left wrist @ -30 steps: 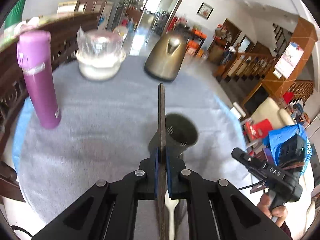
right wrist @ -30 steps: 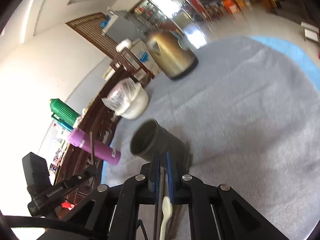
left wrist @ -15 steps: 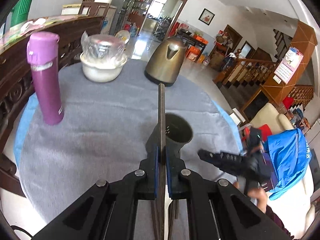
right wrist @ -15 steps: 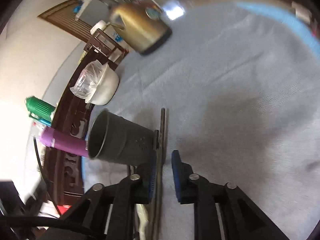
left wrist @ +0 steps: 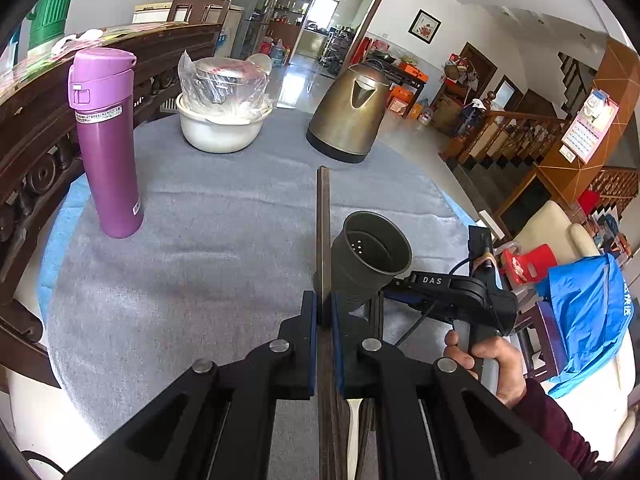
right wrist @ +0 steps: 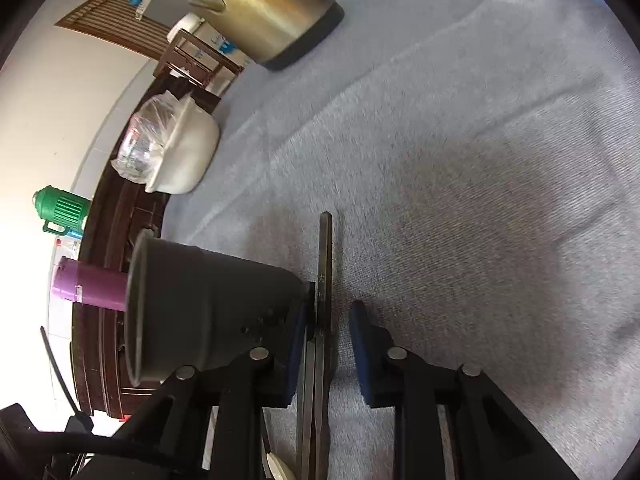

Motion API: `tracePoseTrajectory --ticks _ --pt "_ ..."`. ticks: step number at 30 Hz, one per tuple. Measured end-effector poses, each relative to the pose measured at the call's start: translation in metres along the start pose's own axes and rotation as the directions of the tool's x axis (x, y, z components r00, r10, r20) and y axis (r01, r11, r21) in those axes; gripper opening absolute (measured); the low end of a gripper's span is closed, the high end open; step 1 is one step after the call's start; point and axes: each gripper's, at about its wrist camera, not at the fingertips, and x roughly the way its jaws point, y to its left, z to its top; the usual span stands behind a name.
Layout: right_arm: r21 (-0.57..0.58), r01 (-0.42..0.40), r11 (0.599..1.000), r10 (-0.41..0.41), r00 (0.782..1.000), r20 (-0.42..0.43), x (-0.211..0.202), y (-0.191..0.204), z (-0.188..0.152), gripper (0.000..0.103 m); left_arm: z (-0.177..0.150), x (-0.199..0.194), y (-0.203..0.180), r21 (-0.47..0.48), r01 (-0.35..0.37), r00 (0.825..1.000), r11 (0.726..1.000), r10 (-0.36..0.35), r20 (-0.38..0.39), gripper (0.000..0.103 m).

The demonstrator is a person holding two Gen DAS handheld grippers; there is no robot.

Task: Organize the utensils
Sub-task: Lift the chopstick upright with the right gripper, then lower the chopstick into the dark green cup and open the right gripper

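Observation:
My left gripper (left wrist: 323, 312) is shut on a dark chopstick (left wrist: 323, 236) that sticks up between its pads. Just right of it a dark grey holder cup (left wrist: 372, 256) stands on the grey cloth. A hand (left wrist: 486, 360) brings my right gripper (left wrist: 394, 290) in low behind the cup. In the right wrist view the right gripper (right wrist: 328, 336) is open, with another dark chopstick (right wrist: 325, 264) lying on the cloth between its pads. That chopstick is close to the left pad and apart from the right one. The cup (right wrist: 208, 312) is at the gripper's left. A white spoon (left wrist: 354, 420) lies under my left gripper.
A purple flask (left wrist: 106, 140) stands at the left. A white bowl with a wrapped glass lid (left wrist: 220, 128) and a bronze kettle (left wrist: 350, 116) are at the back. A carved wooden rail (left wrist: 24, 160) borders the left. The table's right edge drops to a blue-draped chair (left wrist: 588, 320).
My right gripper opened and came down beside the cup, so a chopstick on the cloth now lies between its jaws. The left gripper stayed put with its chopstick.

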Motion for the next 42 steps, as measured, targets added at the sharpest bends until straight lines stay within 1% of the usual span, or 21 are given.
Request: tracePoseTrajectory --ticks 2,4,6,9,14,16,18,20,23,24,25,29,31,32,34,35,36,38,40,41,42 --pt "-0.01 0.008 1.0 -0.008 1.0 0.0 0.003 0.003 0.003 0.023 0.0 0.001 0.0 -0.005 0.001 1.0 1.0 -0.001 -0.004 0.007" --pt "-0.015 0.028 1.0 -0.028 1.0 -0.008 0.005 0.003 0.004 0.01 0.0 0.001 0.0 -0.005 -0.002 1.0 1.0 0.002 -0.003 0.007" --pt "-0.015 0.018 1.0 -0.018 1.0 -0.009 0.005 0.002 0.004 0.008 0.001 -0.001 0.0 -0.006 0.002 1.0 1.0 -0.002 0.002 0.007" --pt "-0.001 0.017 1.0 -0.017 1.0 0.022 -0.005 -0.004 0.001 0.008 0.002 -0.003 0.0 -0.002 0.001 1.0 1.0 -0.001 0.013 0.007" --pt "0.0 -0.007 1.0 0.007 0.992 0.126 -0.044 -0.008 -0.009 0.008 0.007 -0.003 -0.002 -0.008 0.018 0.999 1.0 -0.018 0.032 0.007" --pt "-0.017 -0.029 0.999 0.032 0.982 0.185 -0.067 -0.004 -0.013 0.008 0.01 -0.003 -0.006 -0.003 0.028 0.999 1.0 -0.028 0.044 0.007" --pt "-0.049 -0.042 0.998 0.054 0.966 0.254 -0.094 0.005 -0.018 0.008 0.016 -0.004 -0.011 0.005 0.046 0.997 0.999 -0.046 0.063 0.007" --pt "-0.093 -0.066 0.993 0.094 0.938 0.334 -0.124 0.018 -0.024 0.008 0.022 -0.006 -0.019 0.023 0.055 0.995 0.998 -0.056 0.087 0.007" --pt "-0.142 -0.083 0.986 0.137 0.897 0.42 -0.157 0.035 -0.032 0.008 0.036 -0.007 -0.032 0.052 0.07 0.989 0.996 -0.076 0.13 0.007" --pt "-0.162 -0.088 0.983 0.154 0.877 0.455 -0.17 0.043 -0.034 0.008 0.043 -0.008 -0.038 0.058 0.074 0.986 0.996 -0.082 0.148 0.007" --pt "-0.174 -0.09 0.981 0.164 0.864 0.476 -0.179 0.049 -0.035 0.008 0.048 -0.009 -0.041 0.061 0.079 0.982 0.995 -0.088 0.164 0.007" --pt "-0.23 -0.108 0.967 0.224 0.787 0.575 -0.212 0.078 -0.036 0.008 0.076 -0.01 -0.054 0.07 0.1 0.962 0.993 -0.114 0.247 0.007" --pt "-0.263 -0.096 0.96 0.248 0.726 0.641 -0.227 0.094 -0.037 0.008 0.09 -0.007 -0.06 0.068 0.108 0.95 0.992 -0.123 0.287 0.007" --pt "-0.275 -0.081 0.958 0.253 0.688 0.68 -0.235 0.101 -0.037 0.008 0.096 -0.005 -0.062 0.066 0.104 0.943 0.992 -0.119 0.31 0.007" --pt "-0.291 -0.084 0.953 0.275 0.641 0.717 -0.241 0.109 -0.036 0.008 0.106 0.002 -0.065 0.059 0.091 0.928 0.994 -0.106 0.356 0.007" --pt "-0.288 -0.077 0.954 0.273 0.613 0.742 -0.242 0.114 -0.034 0.008 0.111 0.008 -0.065 0.044 0.08 0.919 0.996 -0.09 0.384 0.007" --pt "-0.286 -0.059 0.957 0.265 0.583 0.768 -0.238 0.119 -0.032 0.008 0.114 0.013 -0.064 0.028 0.074 0.912 0.997 -0.079 0.404 0.007" --pt "-0.285 -0.011 0.958 0.246 0.537 0.807 -0.228 0.128 -0.031 0.008 0.118 0.024 -0.057 -0.011 0.064 0.895 0.998 -0.052 0.443 0.007" --pt "-0.279 0.035 0.96 0.222 0.514 0.828 -0.217 0.135 -0.034 0.008 0.118 0.036 -0.049 -0.05 0.048 0.866 0.998 -0.016 0.5 0.007" --pt "-0.279 0.066 0.958 0.208 0.509 0.835 -0.205 0.139 -0.033 0.008 0.114 0.043 -0.044 -0.068 0.045 0.847 0.997 -0.002 0.532 0.007" --pt "-0.28 0.096 0.955 0.195 0.509 0.838 -0.196 0.143 -0.032 0.008 0.11 0.049 -0.041 -0.082 0.03 0.839 0.996 0.019 0.543 0.007"
